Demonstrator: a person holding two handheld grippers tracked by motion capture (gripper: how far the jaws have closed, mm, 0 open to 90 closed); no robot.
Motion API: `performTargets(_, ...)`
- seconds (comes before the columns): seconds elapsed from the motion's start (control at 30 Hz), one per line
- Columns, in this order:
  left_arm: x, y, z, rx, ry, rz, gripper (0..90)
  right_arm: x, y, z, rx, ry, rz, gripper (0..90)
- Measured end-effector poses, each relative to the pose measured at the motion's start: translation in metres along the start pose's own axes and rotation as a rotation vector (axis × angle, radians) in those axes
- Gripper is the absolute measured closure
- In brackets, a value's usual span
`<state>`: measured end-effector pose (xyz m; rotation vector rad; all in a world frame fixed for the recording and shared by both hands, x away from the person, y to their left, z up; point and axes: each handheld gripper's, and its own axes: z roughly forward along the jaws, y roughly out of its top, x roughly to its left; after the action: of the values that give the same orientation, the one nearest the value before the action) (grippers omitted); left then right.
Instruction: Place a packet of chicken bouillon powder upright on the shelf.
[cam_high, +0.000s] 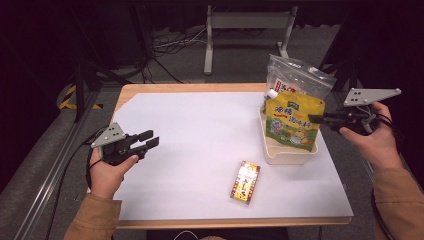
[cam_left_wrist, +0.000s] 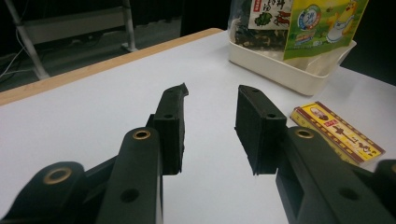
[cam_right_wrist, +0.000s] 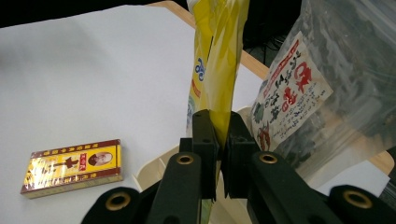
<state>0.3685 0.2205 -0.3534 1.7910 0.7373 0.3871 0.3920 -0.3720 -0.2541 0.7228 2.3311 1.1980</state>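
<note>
I judged the step in hand to be settling the yellow pouch into the cream bin, or lifting it from there; I could not tell which. Either way, the way to do it well was to keep the pinch on the pouch's side edge firm and move the pouch straight up or down, so that it neither folded nor dragged the clear seaweed bag standing just behind it in the same bin.

My right gripper had its fingers drawn together, clamped on the thin edge of the pouch, with almost no gap left between them. The pouch stood upright at the right side of the desk, its lower end inside the bin.

My left gripper hovered over the left part of the desk, fingers well apart, holding and touching nothing. The small yellow-and-red box lay flat near the front edge, apart from the bin, untouched.
</note>
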Motion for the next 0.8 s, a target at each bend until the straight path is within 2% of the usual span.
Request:
performTargets(0.17, 0.0, 0.0, 0.002, 0.001, -0.003, 0.007, 63.1, -0.002, -0.003, 0.001, 0.004, -0.014, 0.003, 84.9)
performTargets(0.33, -0.001, 0.0, 0.003, 0.002, -0.004, 0.005, 63.1, -0.005, -0.007, 0.006, -0.017, -0.02, 0.012, 84.9)
performTargets(0.43, -0.001, 0.0, 0.003, 0.007, -0.006, 0.004, 63.1, -0.005, -0.007, 0.007, -0.02, -0.027, 0.002, 84.8)
performTargets(0.63, -0.001, 0.0, 0.005, 0.007, -0.008, 0.0, 63.1, -0.002, 0.0, 0.012, -0.015, -0.063, -0.051, 84.8)
performTargets(0.8, -0.001, 0.0, 0.004, 0.007, -0.009, 0.0, 63.2, -0.003, -0.001, 0.017, -0.007, -0.06, -0.039, 84.9)
